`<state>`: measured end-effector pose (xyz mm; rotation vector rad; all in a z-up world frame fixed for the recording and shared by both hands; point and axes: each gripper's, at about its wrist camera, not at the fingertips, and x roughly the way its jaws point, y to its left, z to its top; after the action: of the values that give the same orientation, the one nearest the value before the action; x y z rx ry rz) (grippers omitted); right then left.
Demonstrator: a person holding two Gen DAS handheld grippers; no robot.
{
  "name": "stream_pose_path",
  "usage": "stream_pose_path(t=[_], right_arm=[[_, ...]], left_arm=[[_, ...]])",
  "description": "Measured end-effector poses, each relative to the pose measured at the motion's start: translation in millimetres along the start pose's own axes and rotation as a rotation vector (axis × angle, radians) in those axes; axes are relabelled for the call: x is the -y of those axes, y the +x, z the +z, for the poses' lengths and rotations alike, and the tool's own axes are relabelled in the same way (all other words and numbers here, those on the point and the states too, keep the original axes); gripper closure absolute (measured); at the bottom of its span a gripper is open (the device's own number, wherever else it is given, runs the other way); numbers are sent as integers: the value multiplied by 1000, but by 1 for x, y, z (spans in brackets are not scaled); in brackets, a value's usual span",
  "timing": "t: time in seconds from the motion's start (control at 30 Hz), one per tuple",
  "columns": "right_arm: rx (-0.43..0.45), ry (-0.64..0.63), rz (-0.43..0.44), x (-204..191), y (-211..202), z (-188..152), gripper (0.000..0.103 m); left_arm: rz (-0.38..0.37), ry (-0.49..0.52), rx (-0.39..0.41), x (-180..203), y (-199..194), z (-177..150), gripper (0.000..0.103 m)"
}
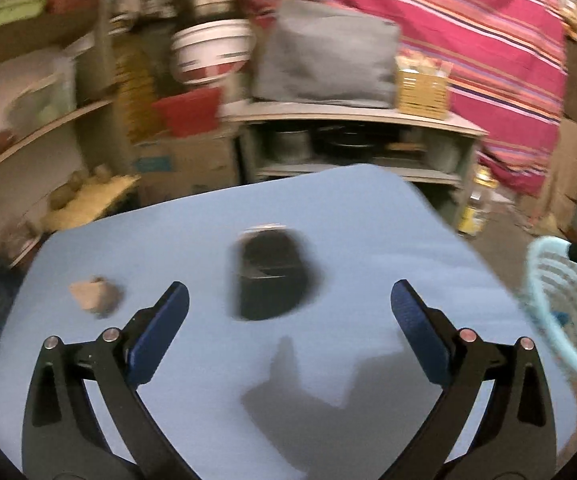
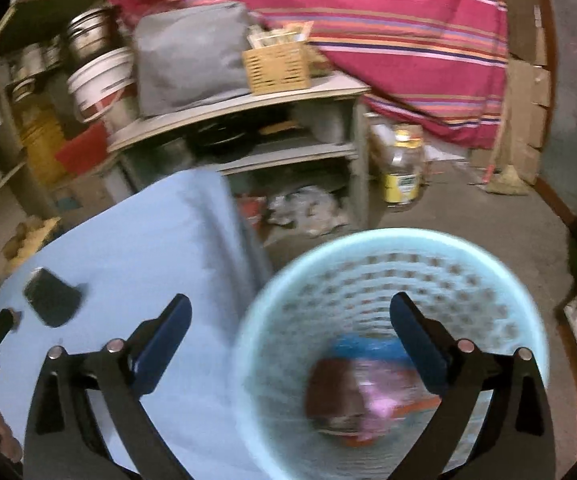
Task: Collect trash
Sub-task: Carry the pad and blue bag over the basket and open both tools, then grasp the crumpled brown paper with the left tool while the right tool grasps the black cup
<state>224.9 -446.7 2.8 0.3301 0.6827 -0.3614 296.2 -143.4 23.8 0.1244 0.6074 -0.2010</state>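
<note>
Left wrist view shows the left gripper (image 1: 288, 300) with fingers spread toward the black box (image 1: 270, 276) on the tabletop (image 1: 368, 240), while the right gripper (image 2: 290, 316) hangs spread, empty, over the basket (image 2: 368, 240).

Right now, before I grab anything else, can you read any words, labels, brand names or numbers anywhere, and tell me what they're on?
None can be read.
Jar on the floor: yellow label, print too blurred.
White bucket: red and dark markings, smeared by motion.
Black box on the blue table: no print visible.
Wrappers in the basket: too blurred.
</note>
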Motion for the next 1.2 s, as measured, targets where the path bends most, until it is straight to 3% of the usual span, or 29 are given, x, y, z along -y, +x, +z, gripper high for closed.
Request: stream_pose_path(t=[0.13, 0.33, 0.57, 0.9, 1.2], right_arm=[[-6, -49, 50, -53, 10, -6, 6], [-23, -139, 126, -132, 28, -21, 6], [-56, -288, 186, -215, 45, -40, 6], [-90, -356, 220, -271, 65, -50, 6], [-54, -362, 170, -303, 84, -46, 6]], left_arm=[[49, -112, -41, -63, 14, 0, 5], [139, -129, -87, -124, 39, -3, 5], [167, -201, -178, -180, 79, -13, 5], [172, -236, -221, -206, 106, -13, 5], [151, -252, -272, -223, 120, -19, 5]])
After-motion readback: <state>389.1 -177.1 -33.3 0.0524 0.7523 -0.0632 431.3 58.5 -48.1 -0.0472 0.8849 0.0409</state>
